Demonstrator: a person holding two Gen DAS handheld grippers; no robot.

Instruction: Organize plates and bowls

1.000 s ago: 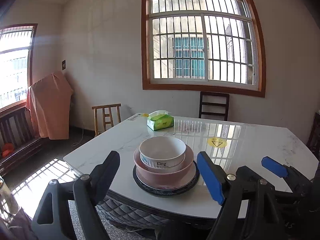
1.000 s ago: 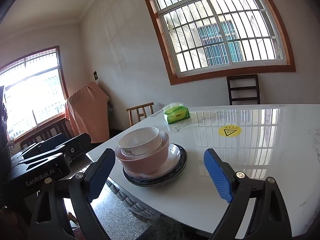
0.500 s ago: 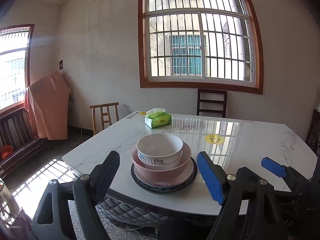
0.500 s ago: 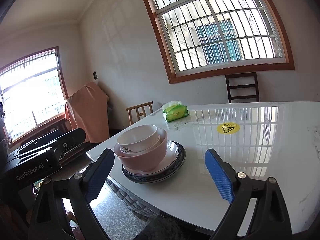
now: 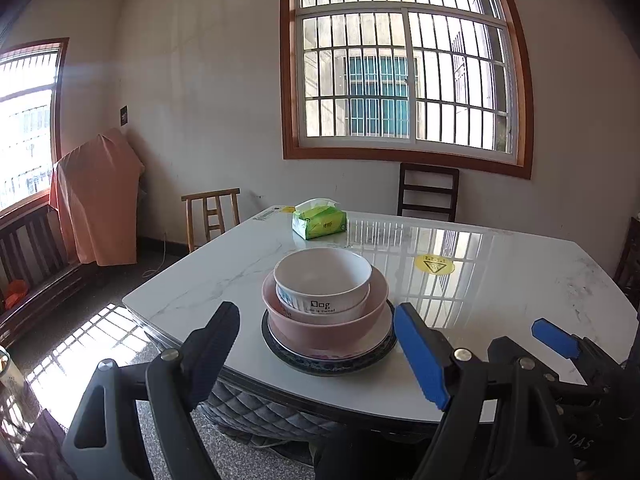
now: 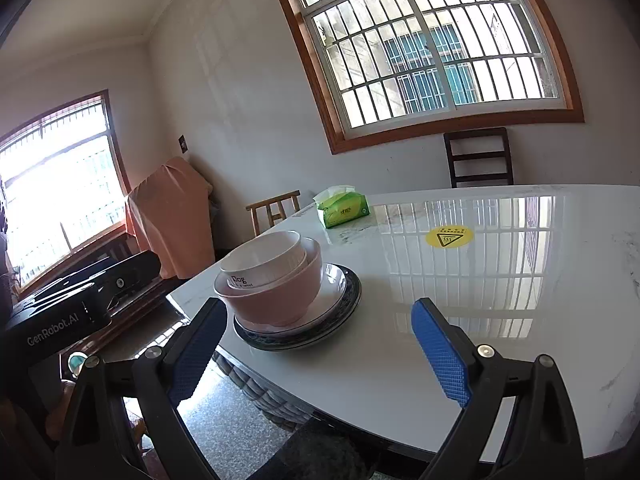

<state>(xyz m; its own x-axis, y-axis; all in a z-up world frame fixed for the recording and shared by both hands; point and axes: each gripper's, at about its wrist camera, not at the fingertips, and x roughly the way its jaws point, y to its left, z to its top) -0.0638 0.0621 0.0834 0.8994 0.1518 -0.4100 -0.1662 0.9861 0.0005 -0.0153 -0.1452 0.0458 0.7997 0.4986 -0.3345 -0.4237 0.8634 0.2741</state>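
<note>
White ceramic bowl (image 5: 322, 280) printed "Dog" is nesting in a pink ceramic bowl (image 5: 326, 316), both sitting on stacked plates (image 5: 329, 354) near the white marble bench's (image 5: 500, 292) front-left corner. Left gripper (image 5: 316, 348) and right gripper (image 6: 318, 344) are hovering short of the stack, jaws released and holding nothing.

Bare marble table (image 6: 500, 320) is seen across the centre and right of the right wrist view, broken only by a flat yellow sticker (image 6: 449, 237) and a green tissue pack (image 6: 344, 209) near the far edge. The lower centre of the left wrist view is blocked by a stack of bowls and plates (image 5: 326, 312) near the table's front edge. Open floor (image 5: 80, 332) is seen at lower left, bounded by a wooden chair (image 5: 212, 216) and a draped orange cloth (image 5: 96, 200).
</note>
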